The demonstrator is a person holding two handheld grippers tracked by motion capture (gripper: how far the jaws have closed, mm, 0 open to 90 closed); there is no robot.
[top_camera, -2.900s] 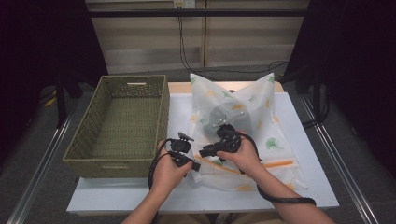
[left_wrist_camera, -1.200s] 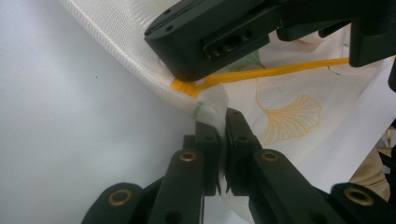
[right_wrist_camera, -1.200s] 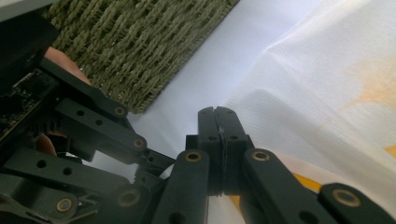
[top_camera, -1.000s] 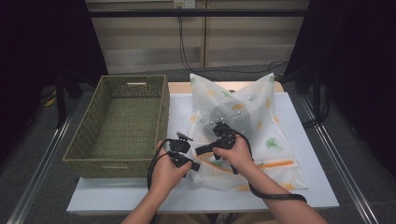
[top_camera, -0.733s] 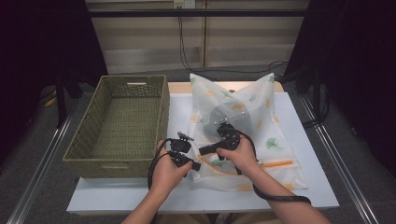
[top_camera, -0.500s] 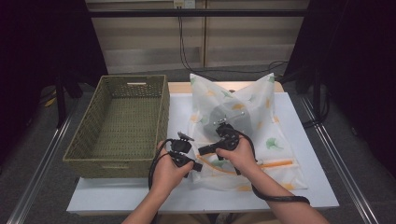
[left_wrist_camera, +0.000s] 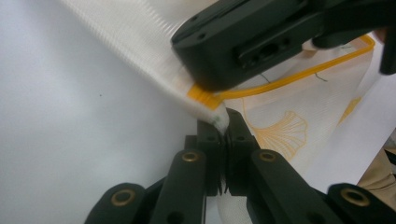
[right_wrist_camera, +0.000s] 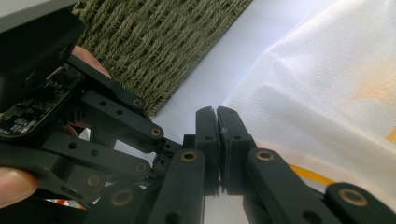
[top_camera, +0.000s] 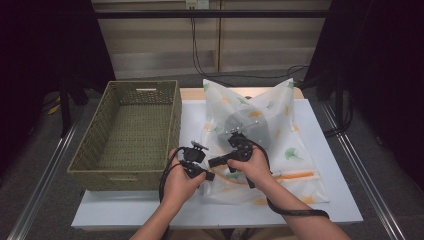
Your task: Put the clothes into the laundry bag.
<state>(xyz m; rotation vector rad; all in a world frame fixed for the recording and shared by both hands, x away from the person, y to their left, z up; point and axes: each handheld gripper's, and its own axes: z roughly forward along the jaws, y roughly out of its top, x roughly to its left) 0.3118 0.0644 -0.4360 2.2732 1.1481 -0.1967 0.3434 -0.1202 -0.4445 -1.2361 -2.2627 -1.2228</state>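
Observation:
A white mesh bag [top_camera: 280,150] printed with ginkgo leaves lies on the white table [top_camera: 345,200], a round grey object [top_camera: 250,127] showing through it. An orange zipper [top_camera: 295,176] runs along the bag's near edge. My left gripper [top_camera: 210,176] is at the bag's near-left corner. In the left gripper view it [left_wrist_camera: 223,123] is shut on the corner's zipper end [left_wrist_camera: 205,100], its jaws having just closed further. My right gripper [top_camera: 212,162] lies just above it, jaws shut [right_wrist_camera: 216,112]; I see nothing between them.
A deep woven basket [top_camera: 135,130] stands at the table's left, close beside both grippers. Bare table runs along the front edge and to the bag's right. Cables trail from both grippers over the front edge.

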